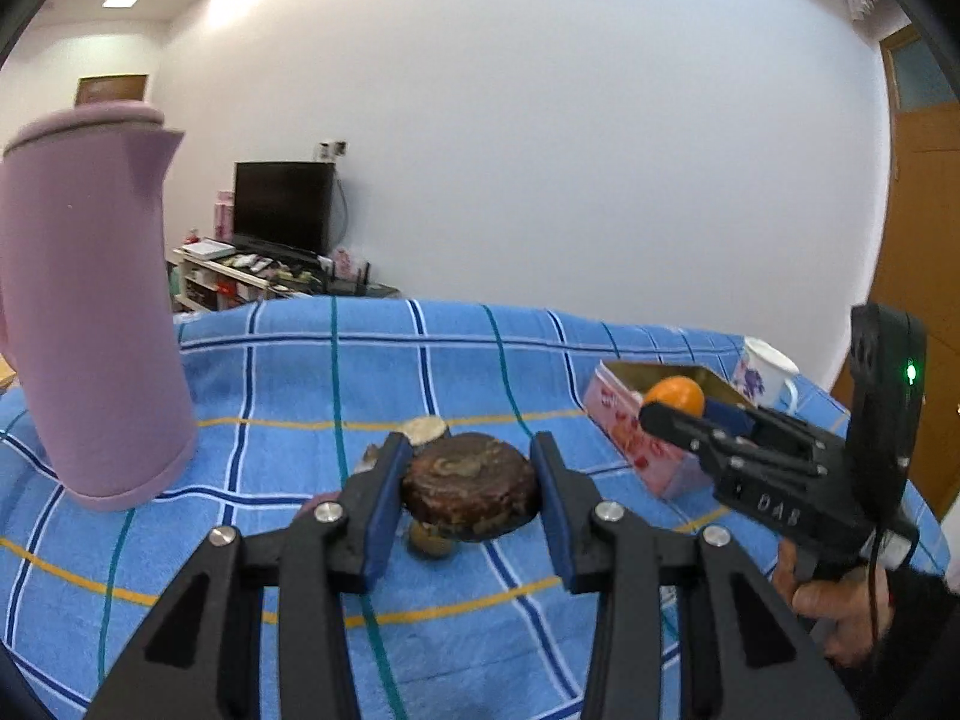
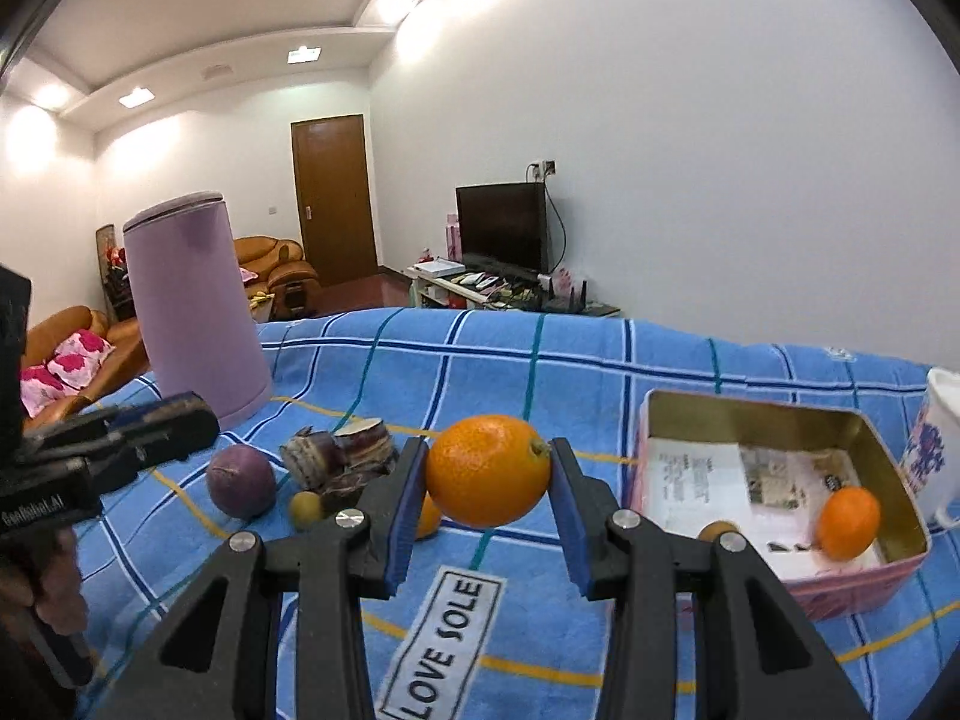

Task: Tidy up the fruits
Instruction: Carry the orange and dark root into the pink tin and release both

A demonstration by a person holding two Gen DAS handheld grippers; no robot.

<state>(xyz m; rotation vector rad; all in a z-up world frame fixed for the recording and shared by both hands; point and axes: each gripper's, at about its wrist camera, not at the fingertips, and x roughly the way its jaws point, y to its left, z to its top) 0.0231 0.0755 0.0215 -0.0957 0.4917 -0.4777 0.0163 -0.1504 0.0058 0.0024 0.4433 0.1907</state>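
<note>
Tin (image 2: 900, 450), rectangular with pink printed walls and a gold inside, sits open on the blue checked cloth (image 2: 600, 360). It holds one small orange (image 2: 848, 522) against its right wall, one small brownish round fruit (image 2: 717, 530) at its near edge, and printed paper (image 2: 720, 474) lining the floor. A white mug with a blue flower print (image 2: 936, 450) stands just beside the tin's far right corner.

The right gripper (image 2: 489, 474) is clamped on a larger orange (image 2: 489, 471), bright, smooth-skinned, its stem end turned to the right pad, held clear of the cloth to the left of the tin. The left gripper (image 1: 471, 486) grips a dark brown, flattened, mottled round piece (image 1: 471, 486) above the cloth, both blue pads against its sides.

On the cloth lie one purple round fruit (image 2: 241, 480), one small yellowish round fruit (image 2: 306, 506), a cluster of cut purple-skinned pieces (image 2: 342, 459) whose count I cannot tell, and an orange fruit partly hidden behind the right gripper's left finger. One tall mauve jug (image 2: 192, 306) stands upright at the far left.
</note>
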